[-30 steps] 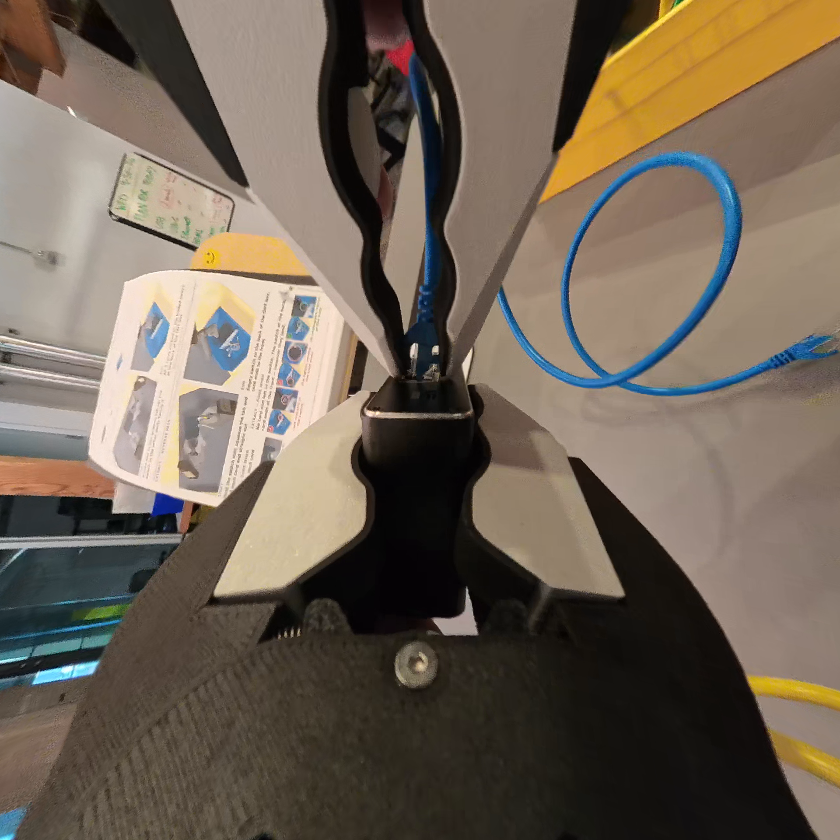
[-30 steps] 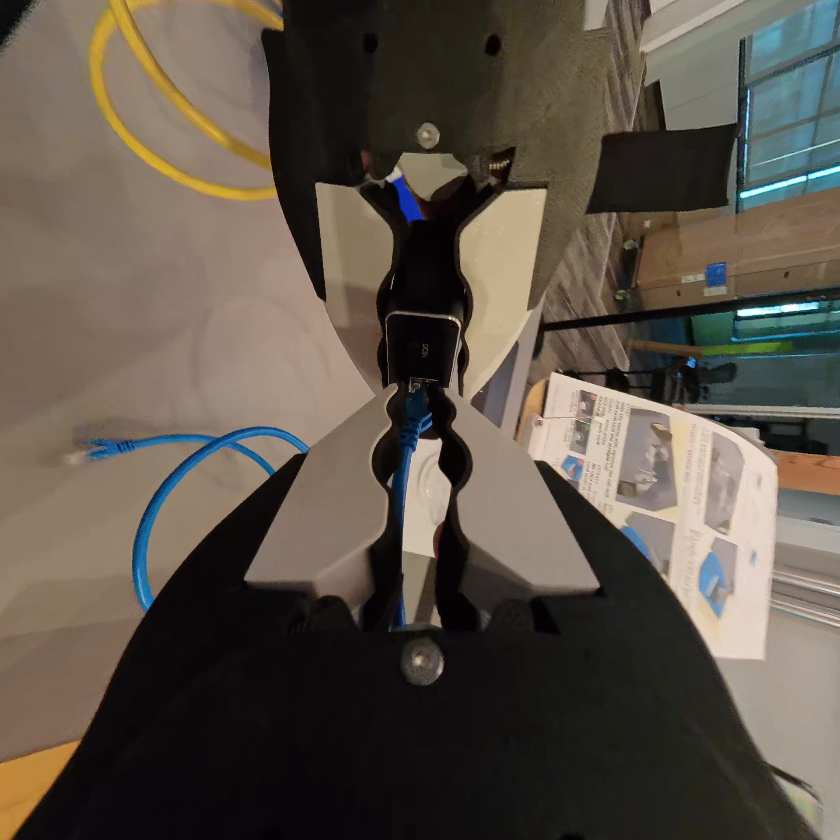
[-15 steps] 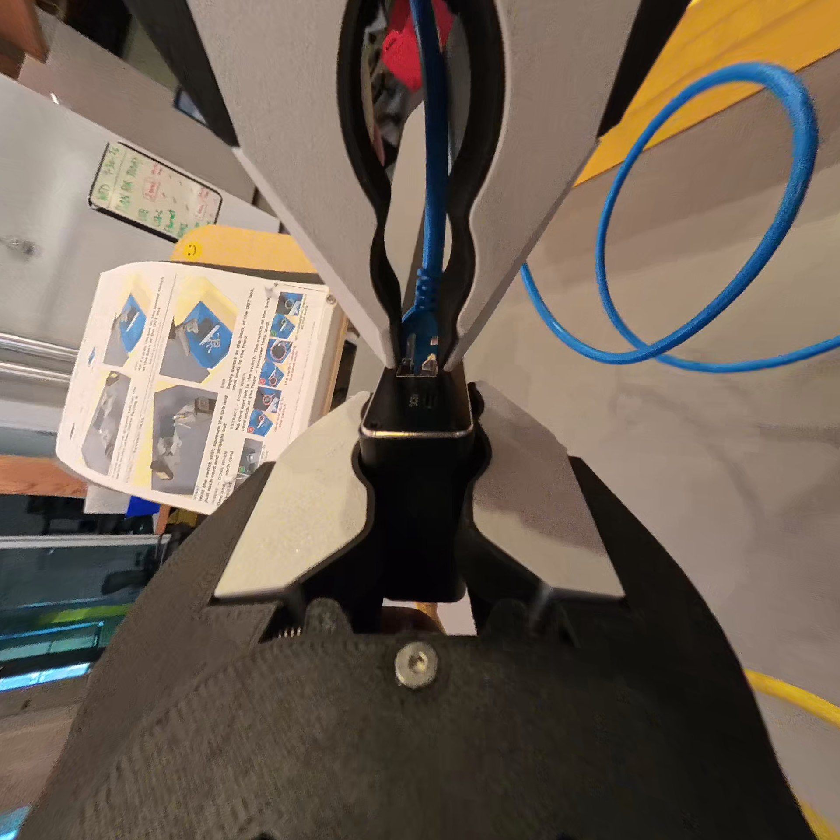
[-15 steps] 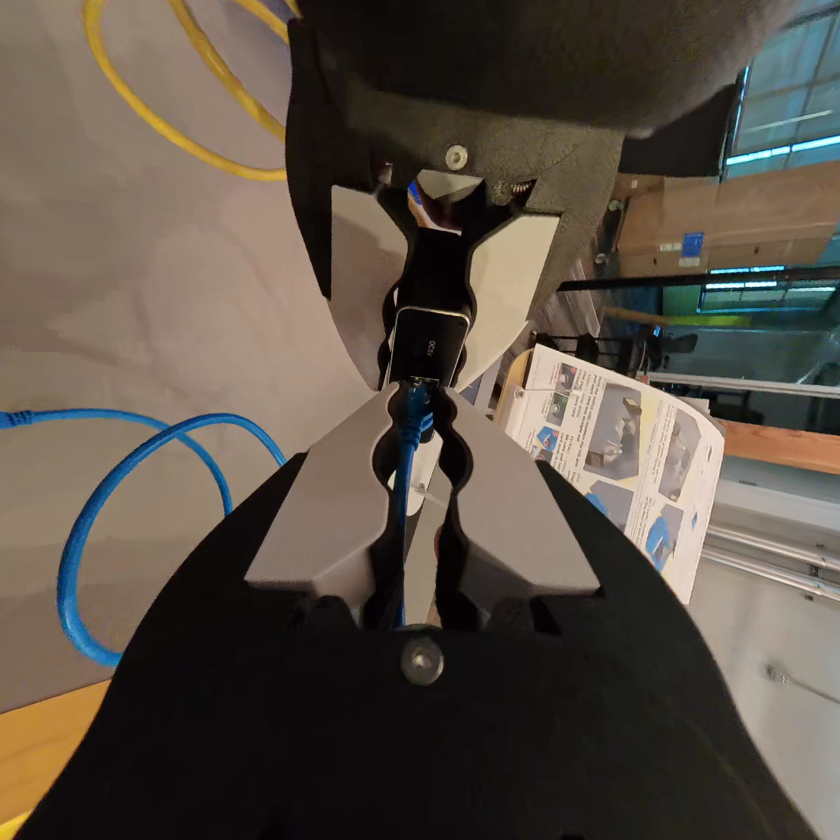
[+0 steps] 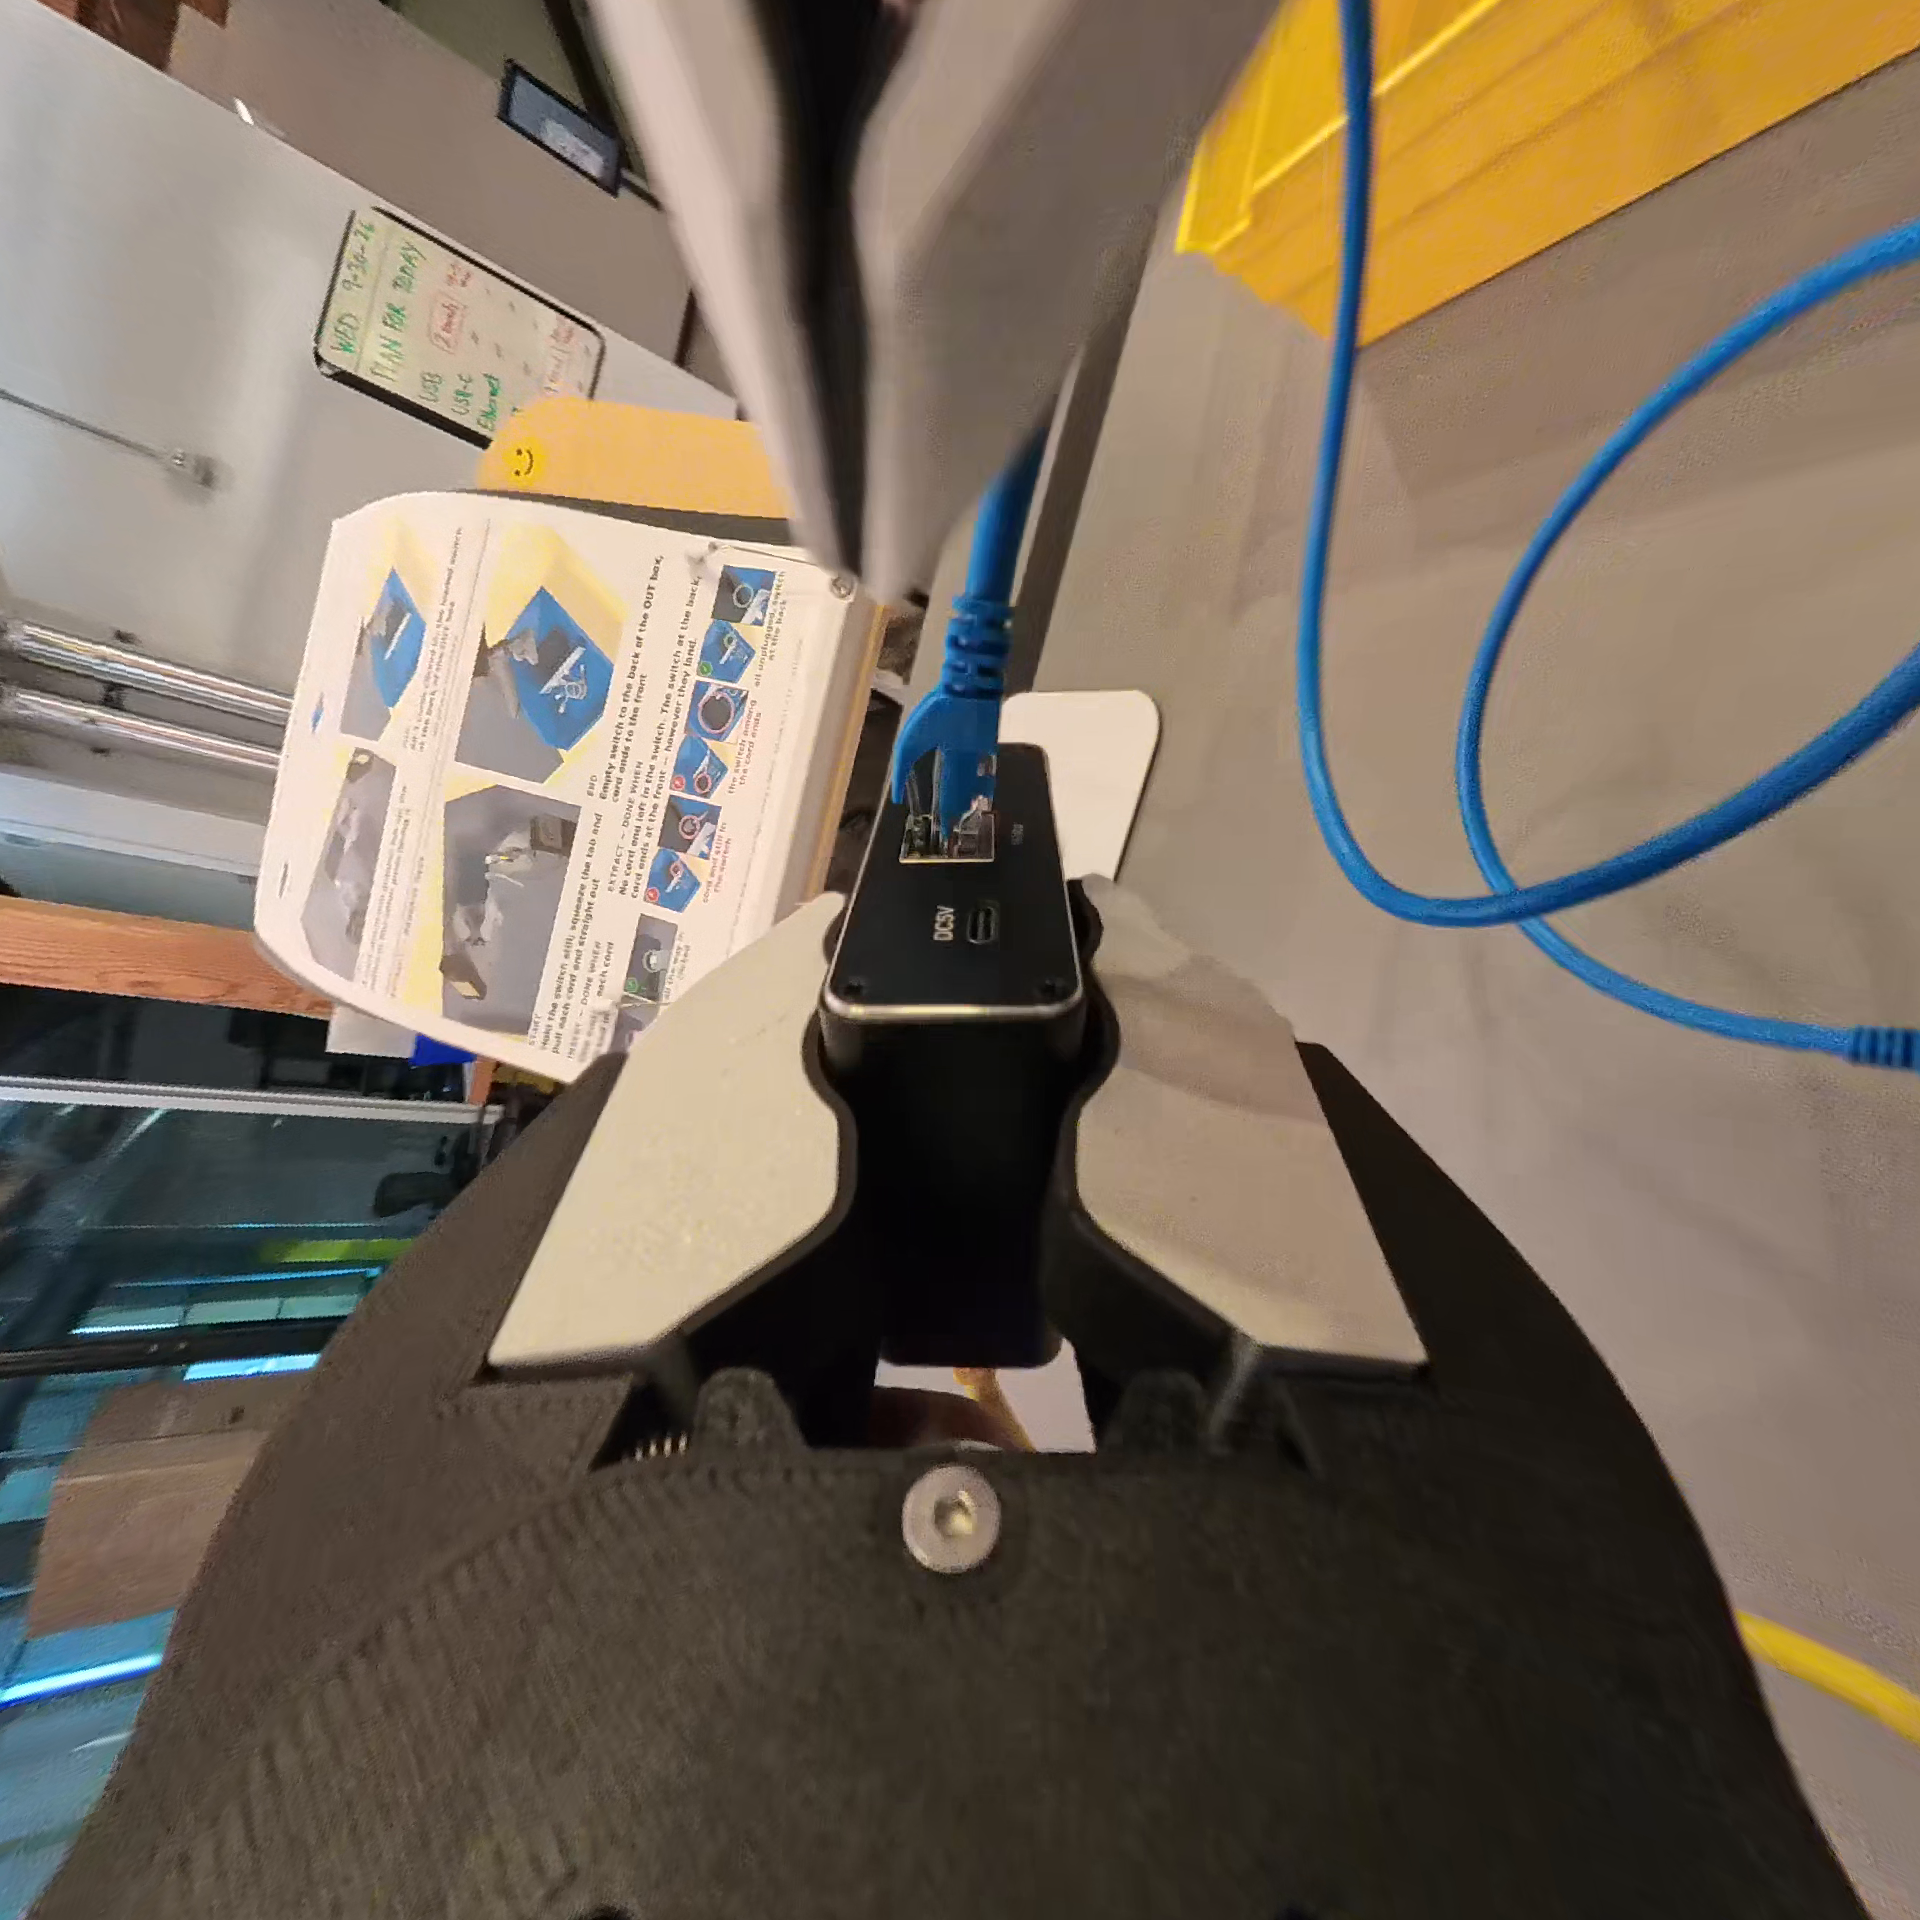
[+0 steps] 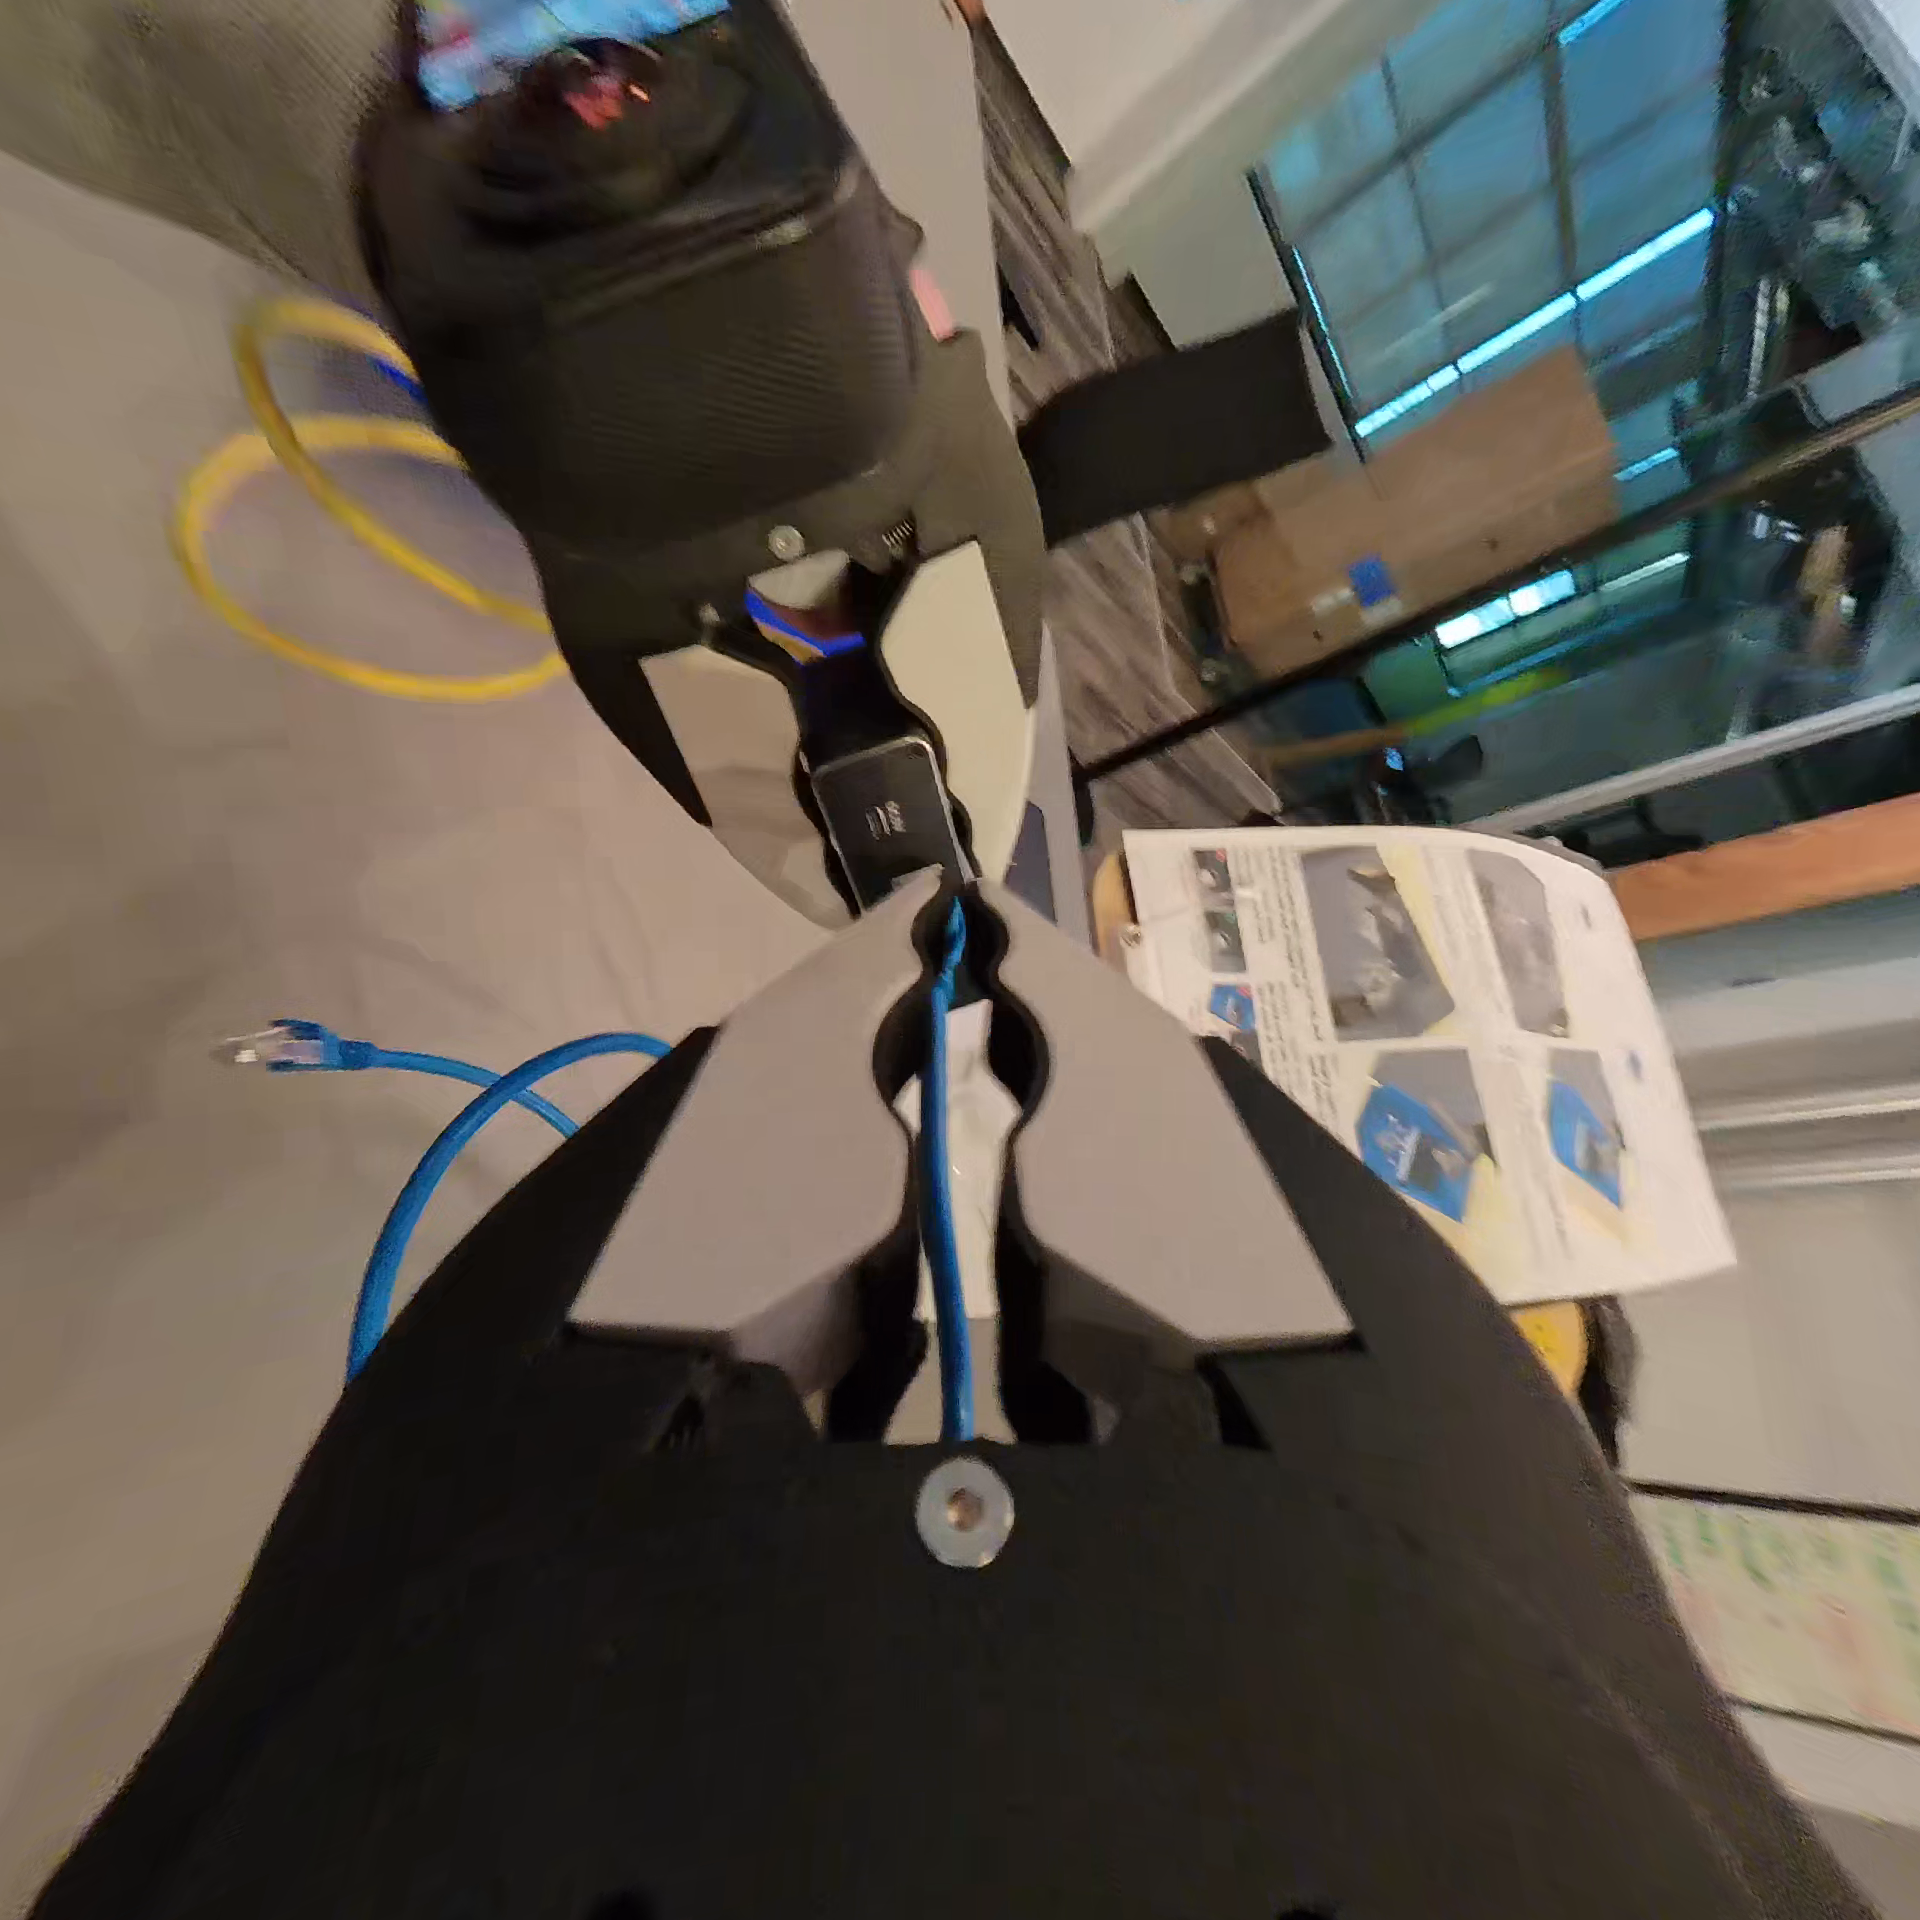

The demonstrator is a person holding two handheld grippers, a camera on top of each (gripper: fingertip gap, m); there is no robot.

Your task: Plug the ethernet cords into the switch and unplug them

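My left gripper (image 5: pixel 956 925) is shut on the black switch (image 5: pixel 951 1164) and holds it above the grey table (image 5: pixel 1558 1299). The blue ethernet cord's plug (image 5: pixel 961 707) sits in a port on the switch's end face. My right gripper (image 6: pixel 951 902) is shut on the blue cord (image 6: pixel 943 1164) just behind the plug, with its tips close to the switch (image 6: pixel 883 821). In the left wrist view the right gripper's fingers (image 5: pixel 790 312) are blurred above the plug. The cord loops over the table to its free plug (image 6: pixel 275 1044).
A yellow cord (image 6: pixel 343 582) lies coiled on the table and also shows in the left wrist view (image 5: pixel 1860 1694). A yellow bin (image 5: pixel 1507 135) stands at the table's far side. A printed instruction sheet (image 5: pixel 520 790) stands past the table edge. The left gripper's tips are roughly 8 cm from the right gripper's.
My right gripper has drawn back from the switch along the blue cord, so the plug now shows bare in the port. Both views have swung.
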